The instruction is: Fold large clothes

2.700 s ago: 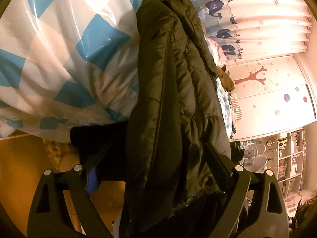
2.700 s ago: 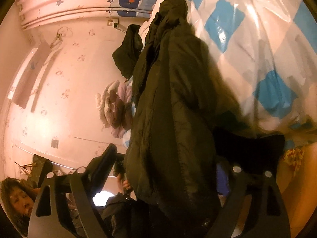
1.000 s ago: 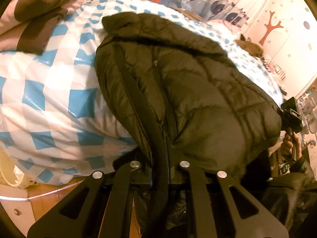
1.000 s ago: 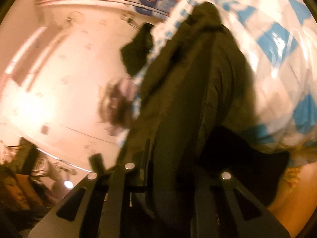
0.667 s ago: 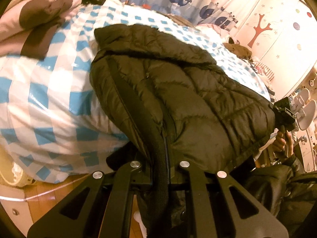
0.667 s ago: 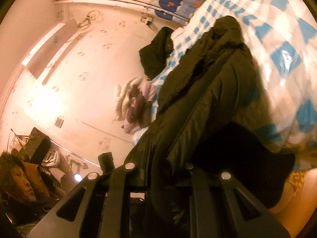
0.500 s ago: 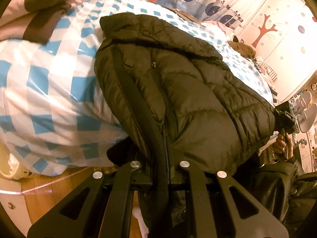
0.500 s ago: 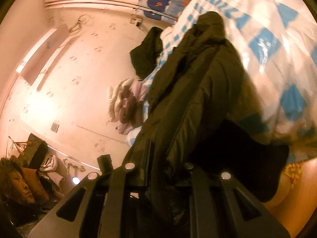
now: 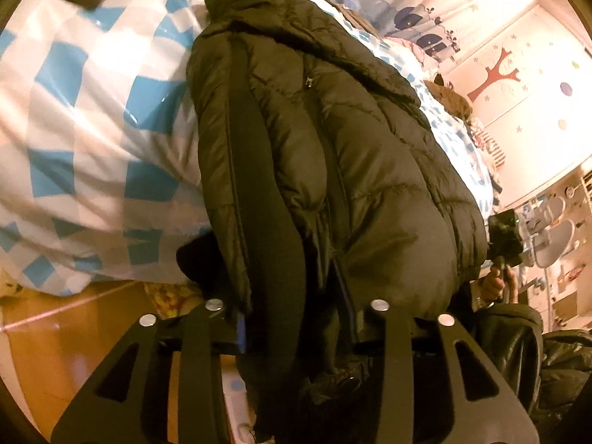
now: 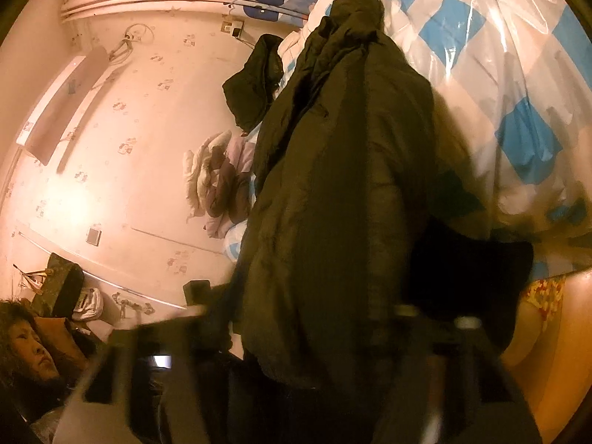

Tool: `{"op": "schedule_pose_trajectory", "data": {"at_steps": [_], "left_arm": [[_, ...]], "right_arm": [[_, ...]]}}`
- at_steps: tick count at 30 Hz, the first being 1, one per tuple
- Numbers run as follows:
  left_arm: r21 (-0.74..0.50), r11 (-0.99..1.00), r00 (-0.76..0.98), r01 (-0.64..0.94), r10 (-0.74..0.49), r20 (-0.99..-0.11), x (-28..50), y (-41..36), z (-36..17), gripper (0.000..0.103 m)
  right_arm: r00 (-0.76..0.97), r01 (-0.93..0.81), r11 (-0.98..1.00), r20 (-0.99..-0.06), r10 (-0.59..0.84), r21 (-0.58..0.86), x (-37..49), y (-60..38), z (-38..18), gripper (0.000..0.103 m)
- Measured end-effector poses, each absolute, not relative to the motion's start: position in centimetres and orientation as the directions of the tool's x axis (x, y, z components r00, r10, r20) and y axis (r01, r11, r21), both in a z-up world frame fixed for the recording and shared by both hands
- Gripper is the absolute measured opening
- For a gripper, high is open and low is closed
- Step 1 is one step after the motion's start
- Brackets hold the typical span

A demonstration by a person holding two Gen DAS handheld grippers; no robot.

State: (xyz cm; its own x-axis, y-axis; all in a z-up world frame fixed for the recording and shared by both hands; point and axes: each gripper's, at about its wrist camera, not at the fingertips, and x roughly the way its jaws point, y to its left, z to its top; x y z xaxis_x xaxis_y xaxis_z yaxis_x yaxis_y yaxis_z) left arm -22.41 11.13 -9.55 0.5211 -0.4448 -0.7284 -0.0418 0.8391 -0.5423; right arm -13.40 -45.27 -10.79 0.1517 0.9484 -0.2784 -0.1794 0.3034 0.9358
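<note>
the left gripper (image 9: 296, 318) had its two fingers (image 9: 199, 336) spread with the hem of the one dark puffer jacket (image 9: 333, 155) lying slack between them, and the right gripper (image 10: 307, 333), blurred, also showed its two fingers parted around the same hem. the jacket lay folded lengthwise on the bed (image 9: 92, 111), on one blue-and-white checked cover, collar at the far end and hem hanging over the near edge. beyond it lay one rumpled brown-and-pink blanket (image 10: 218, 181) and one other dark garment (image 10: 255, 81).
</note>
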Motion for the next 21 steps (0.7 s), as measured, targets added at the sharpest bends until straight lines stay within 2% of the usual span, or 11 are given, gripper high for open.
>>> {"op": "schedule_pose_trajectory", "data": {"at_steps": [2, 4, 7, 10, 12, 13, 14, 15, 16, 18, 21], "left_arm": [[-0.569, 0.821, 0.524, -0.043, -0.467, -0.713, -22.5, 11.4, -10.0, 0.036], [-0.595, 0.803, 0.532, -0.040, -0.487, -0.693, -22.5, 11.6, -10.2, 0.022], [-0.627, 0.778, 0.556, -0.030, -0.509, -0.657, -22.6, 11.8, -9.7, 0.011], [-0.662, 0.749, 0.576, -0.010, -0.537, -0.616, -22.8, 12.3, -9.4, 0.010], [-0.669, 0.744, 0.572, -0.006, -0.546, -0.612, -22.8, 12.5, -9.8, 0.011], [-0.682, 0.731, 0.557, -0.002, -0.566, -0.608, -22.7, 12.7, -10.4, 0.013], [-0.698, 0.716, 0.537, -0.009, -0.586, -0.607, -22.6, 12.8, -11.3, 0.019], [-0.709, 0.705, 0.515, -0.023, -0.599, -0.613, -22.5, 13.0, -12.4, 0.036], [-0.711, 0.703, 0.500, -0.032, -0.604, -0.620, -22.4, 13.2, -13.2, 0.059], [-0.733, 0.677, 0.472, -0.059, -0.628, -0.618, -22.4, 13.6, -15.4, 0.075], [-0.814, 0.578, 0.471, -0.059, -0.703, -0.533, -22.3, 14.3, -17.6, 0.081]], "right_arm": [[0.167, -0.187, 0.304, -0.274, 0.947, 0.934, -13.5, -45.4, -10.6, 0.024], [0.185, -0.190, 0.292, -0.258, 0.948, 0.937, -13.8, -45.4, -10.3, 0.021], [0.214, -0.205, 0.226, -0.182, 0.960, 0.952, -14.0, -45.4, -9.1, 0.017], [0.204, -0.231, 0.183, -0.136, 0.970, 0.956, -13.9, -44.9, -8.1, 0.016], [0.169, -0.234, 0.216, -0.179, 0.969, 0.948, -13.8, -44.5, -8.2, 0.019], [0.157, -0.225, 0.228, -0.196, 0.968, 0.947, -13.7, -44.3, -8.4, 0.022], [0.141, -0.211, 0.249, -0.222, 0.965, 0.945, -13.6, -44.3, -9.0, 0.043], [0.125, -0.200, 0.286, -0.265, 0.956, 0.937, -13.6, -44.2, -9.7, 0.065], [0.117, -0.189, 0.308, -0.290, 0.950, 0.932, -13.6, -44.3, -10.3, 0.069], [0.085, -0.162, 0.303, -0.293, 0.952, 0.939, -13.7, -44.3, -11.6, 0.069], [0.067, -0.146, 0.280, -0.273, 0.960, 0.949, -13.9, -44.2, -12.7, 0.069]]}}
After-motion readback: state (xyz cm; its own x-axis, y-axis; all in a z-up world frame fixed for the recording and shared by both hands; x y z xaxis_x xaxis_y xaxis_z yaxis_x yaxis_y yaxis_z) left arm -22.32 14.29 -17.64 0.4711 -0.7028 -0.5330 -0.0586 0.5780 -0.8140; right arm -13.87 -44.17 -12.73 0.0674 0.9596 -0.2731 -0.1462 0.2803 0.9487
